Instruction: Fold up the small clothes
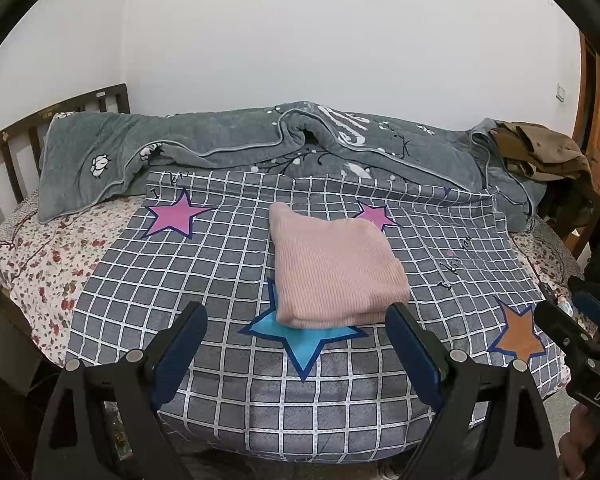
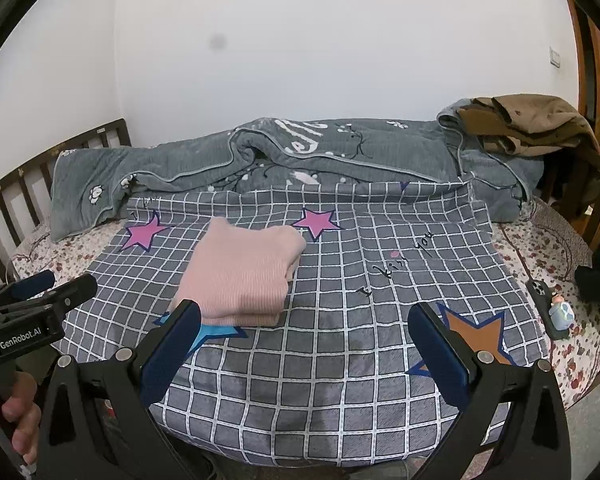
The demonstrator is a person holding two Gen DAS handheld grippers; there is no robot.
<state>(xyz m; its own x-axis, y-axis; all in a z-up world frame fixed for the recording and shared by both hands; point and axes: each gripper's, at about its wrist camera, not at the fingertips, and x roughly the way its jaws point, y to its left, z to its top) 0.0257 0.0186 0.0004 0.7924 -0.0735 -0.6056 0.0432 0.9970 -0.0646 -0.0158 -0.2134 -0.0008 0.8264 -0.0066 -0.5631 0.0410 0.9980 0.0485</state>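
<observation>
folded pink garment [image 1: 334,270], on checked sheet [image 1: 220,272]

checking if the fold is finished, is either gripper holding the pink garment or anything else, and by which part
Nothing is held. The left gripper and right gripper both stand open over the checked sheet, and the folded pink garment lies free on it.

Ribbed pink knit garment [image 1: 336,268] on seemingly matt checked cloth [image 1: 228,392]

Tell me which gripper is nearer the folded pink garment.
Left. The left gripper sits directly before the pink garment; the right gripper is off to its right, both open.
</observation>
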